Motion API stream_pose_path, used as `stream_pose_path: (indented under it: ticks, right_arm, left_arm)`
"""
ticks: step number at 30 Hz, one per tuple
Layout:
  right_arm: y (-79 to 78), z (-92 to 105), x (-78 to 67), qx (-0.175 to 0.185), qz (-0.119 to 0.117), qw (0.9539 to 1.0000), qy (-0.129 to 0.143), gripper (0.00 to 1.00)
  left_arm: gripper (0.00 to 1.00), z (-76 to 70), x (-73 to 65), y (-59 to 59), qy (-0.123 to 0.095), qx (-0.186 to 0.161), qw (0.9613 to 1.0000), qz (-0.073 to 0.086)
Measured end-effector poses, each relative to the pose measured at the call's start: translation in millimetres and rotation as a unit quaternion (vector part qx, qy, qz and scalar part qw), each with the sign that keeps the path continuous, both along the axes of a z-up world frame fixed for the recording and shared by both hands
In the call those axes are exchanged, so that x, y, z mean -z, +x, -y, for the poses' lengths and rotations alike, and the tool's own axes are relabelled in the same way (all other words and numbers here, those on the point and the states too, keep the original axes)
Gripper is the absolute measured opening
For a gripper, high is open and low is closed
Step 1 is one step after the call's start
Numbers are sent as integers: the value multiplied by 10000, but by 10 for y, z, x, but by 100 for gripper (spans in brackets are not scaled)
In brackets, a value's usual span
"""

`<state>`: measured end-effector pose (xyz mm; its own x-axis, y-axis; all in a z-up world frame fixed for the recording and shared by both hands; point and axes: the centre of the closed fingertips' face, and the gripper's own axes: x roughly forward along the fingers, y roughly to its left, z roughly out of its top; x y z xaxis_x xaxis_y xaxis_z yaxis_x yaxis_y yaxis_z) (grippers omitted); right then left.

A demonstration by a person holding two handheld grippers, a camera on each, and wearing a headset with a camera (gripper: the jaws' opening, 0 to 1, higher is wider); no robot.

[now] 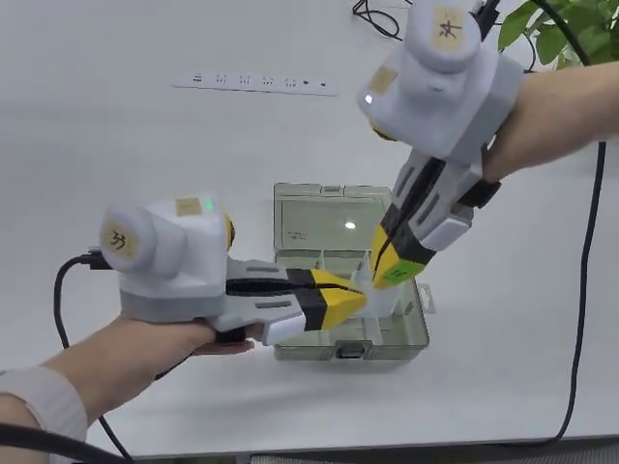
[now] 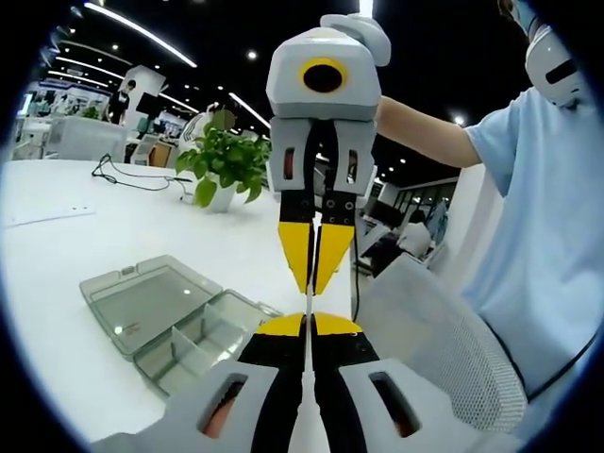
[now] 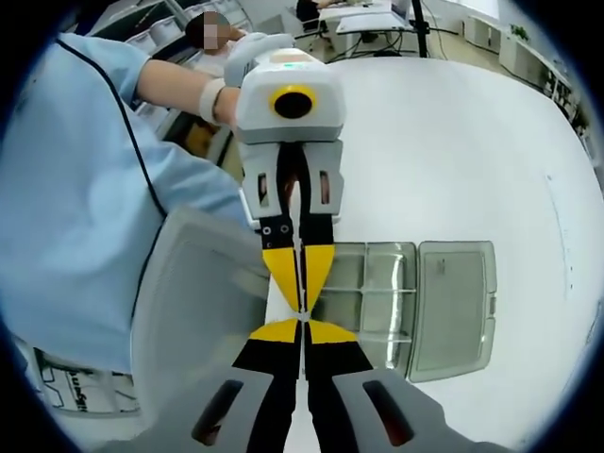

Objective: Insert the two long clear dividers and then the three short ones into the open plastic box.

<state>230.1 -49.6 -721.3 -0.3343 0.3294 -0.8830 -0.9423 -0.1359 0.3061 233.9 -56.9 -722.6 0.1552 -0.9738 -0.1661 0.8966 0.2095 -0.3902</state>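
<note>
The open clear plastic box (image 1: 389,349) lies on the white table, lid (image 1: 319,218) folded flat behind it. Clear dividers stand inside it (image 3: 377,291). My left gripper (image 1: 360,298) comes in from the left and my right gripper (image 1: 385,280) slants down from the upper right. Their tips meet above the box's right half. Both are shut on one thin clear divider (image 1: 384,298), seen edge-on in the left gripper view (image 2: 309,332) between my left gripper (image 2: 309,326) and right gripper (image 2: 314,283). The right gripper view has my right gripper (image 3: 302,330) facing the left gripper (image 3: 300,304) over the box (image 3: 373,316).
A white power strip (image 1: 256,82) lies far back on the table, with black cables (image 1: 382,19) and a green plant (image 1: 571,29) at the back right. A cable (image 1: 585,290) runs down the right side. A mesh chair (image 2: 444,349) stands by the table's near edge.
</note>
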Motion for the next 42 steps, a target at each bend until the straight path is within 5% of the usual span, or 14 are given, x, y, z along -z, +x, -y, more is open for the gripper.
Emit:
stream_pose_path:
  ticks: [13, 31, 42]
  right_arm:
    - [85, 79, 42, -65, 256, 9996, -91, 2]
    - [278, 498, 344, 405, 776, 9944, -592, 2]
    - [354, 528, 414, 538, 1013, 9916, -605, 2]
  left_arm:
    - [2, -58, 118, 49, 275, -148, 9995, -67]
    - [41, -574, 231, 266, 584, -825, 9948, 114]
    - [66, -780, 352, 244, 1122, -872, 9891, 382]
